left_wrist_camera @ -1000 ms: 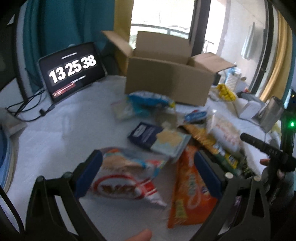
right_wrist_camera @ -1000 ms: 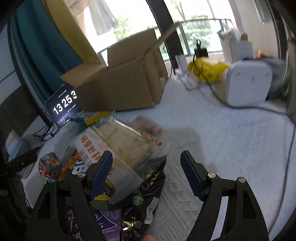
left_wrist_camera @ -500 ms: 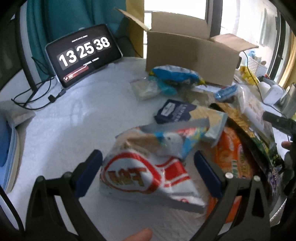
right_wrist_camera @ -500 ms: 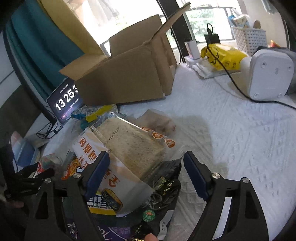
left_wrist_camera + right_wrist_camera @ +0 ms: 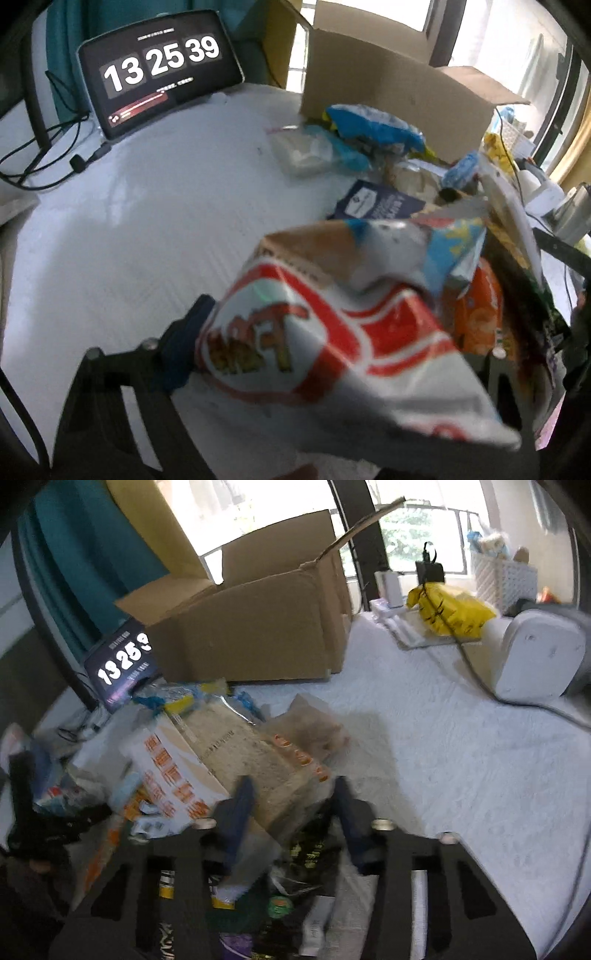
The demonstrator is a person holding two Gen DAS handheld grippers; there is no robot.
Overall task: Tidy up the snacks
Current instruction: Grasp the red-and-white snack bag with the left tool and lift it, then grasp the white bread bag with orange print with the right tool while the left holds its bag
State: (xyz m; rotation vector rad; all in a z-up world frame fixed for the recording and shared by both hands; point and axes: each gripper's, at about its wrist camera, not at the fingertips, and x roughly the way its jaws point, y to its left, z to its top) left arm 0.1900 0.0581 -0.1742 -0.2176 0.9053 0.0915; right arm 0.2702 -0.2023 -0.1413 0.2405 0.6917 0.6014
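Note:
My left gripper (image 5: pixel 343 343) is shut on a red and white snack bag (image 5: pixel 332 325) and holds it lifted above the white table; the right finger is hidden behind the bag. My right gripper (image 5: pixel 293 805) has closed on the corner of a bagged bread loaf (image 5: pixel 236 749) with orange print, lying on the snack pile. An open cardboard box (image 5: pixel 399 88) stands at the back of the table; it also shows in the right wrist view (image 5: pixel 251 635). More snacks lie before it: a blue bag (image 5: pixel 373 125), a dark blue packet (image 5: pixel 376 206), an orange bag (image 5: pixel 480 314).
A tablet clock (image 5: pixel 159 66) leans at the back left with cables (image 5: pixel 44 162) beside it. A white appliance (image 5: pixel 535 653) with a cord and a yellow bag (image 5: pixel 450 609) sit at the right. White tablecloth (image 5: pixel 461 757) lies between them.
My left gripper closed on the red and white bag and lifted it up off the table. My right gripper's jaws narrowed onto the bread loaf's corner.

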